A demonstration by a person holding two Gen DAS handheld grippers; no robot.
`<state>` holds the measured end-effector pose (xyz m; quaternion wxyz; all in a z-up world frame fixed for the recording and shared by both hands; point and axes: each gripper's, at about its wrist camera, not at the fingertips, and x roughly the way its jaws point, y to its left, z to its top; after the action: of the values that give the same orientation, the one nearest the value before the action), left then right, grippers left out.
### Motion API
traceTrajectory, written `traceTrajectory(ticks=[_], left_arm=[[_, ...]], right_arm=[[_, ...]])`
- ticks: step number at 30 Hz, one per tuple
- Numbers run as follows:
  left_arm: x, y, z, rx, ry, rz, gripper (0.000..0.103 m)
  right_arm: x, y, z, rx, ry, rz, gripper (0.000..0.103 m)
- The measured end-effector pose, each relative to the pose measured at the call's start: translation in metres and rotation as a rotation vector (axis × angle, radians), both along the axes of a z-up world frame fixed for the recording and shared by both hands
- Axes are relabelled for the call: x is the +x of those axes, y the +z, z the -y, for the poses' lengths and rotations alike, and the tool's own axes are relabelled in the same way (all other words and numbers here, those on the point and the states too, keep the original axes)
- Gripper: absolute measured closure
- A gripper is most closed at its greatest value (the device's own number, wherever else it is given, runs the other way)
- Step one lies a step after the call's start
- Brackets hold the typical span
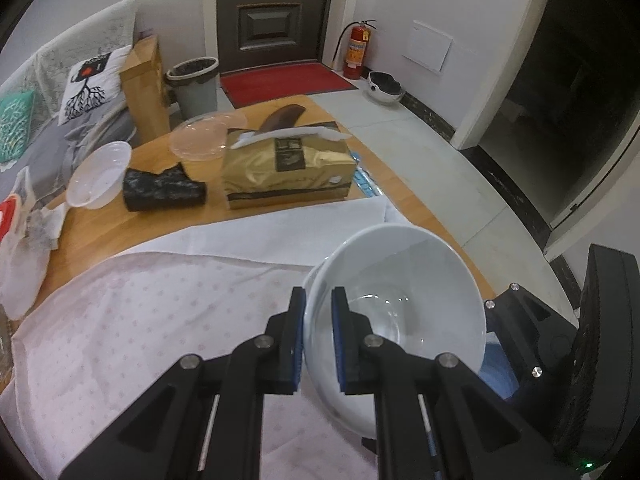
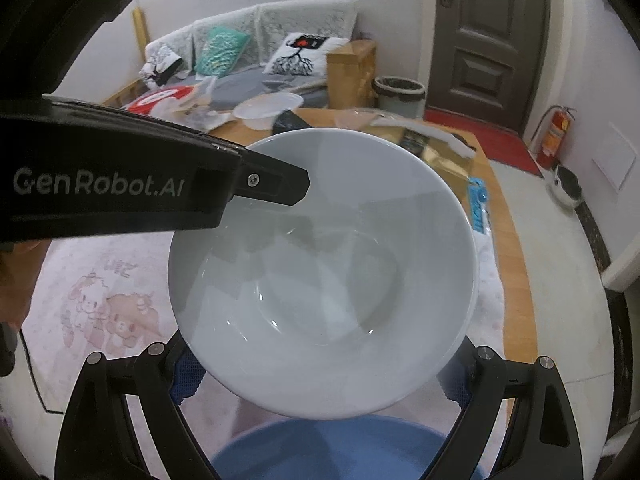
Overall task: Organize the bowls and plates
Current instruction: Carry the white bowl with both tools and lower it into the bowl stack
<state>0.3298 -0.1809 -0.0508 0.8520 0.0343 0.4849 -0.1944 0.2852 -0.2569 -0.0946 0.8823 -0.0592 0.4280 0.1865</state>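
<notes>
My left gripper is shut on the rim of a white bowl, one finger inside and one outside, holding it tilted above the patterned cloth. In the right wrist view the same white bowl fills the middle, with the left gripper's finger on its far-left rim. My right gripper is open, its fingers spread wide on either side beneath the bowl, not touching it. A blue dish lies below the bowl, between the right gripper's fingers; a blue edge also shows in the left wrist view.
A wooden table carries a pink patterned cloth, a gold tissue box, a dark packet, clear plastic bowls and lids. A sofa, bin and door lie beyond.
</notes>
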Motion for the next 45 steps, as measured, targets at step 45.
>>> traceTrajectory(ticks=[45], left_arm=[[0.019, -0.05, 0.01, 0.03, 0.037, -0.044, 0.089]], right_arm=[[0.006, -0.007, 0.006, -0.087, 0.012, -0.038, 0.01]])
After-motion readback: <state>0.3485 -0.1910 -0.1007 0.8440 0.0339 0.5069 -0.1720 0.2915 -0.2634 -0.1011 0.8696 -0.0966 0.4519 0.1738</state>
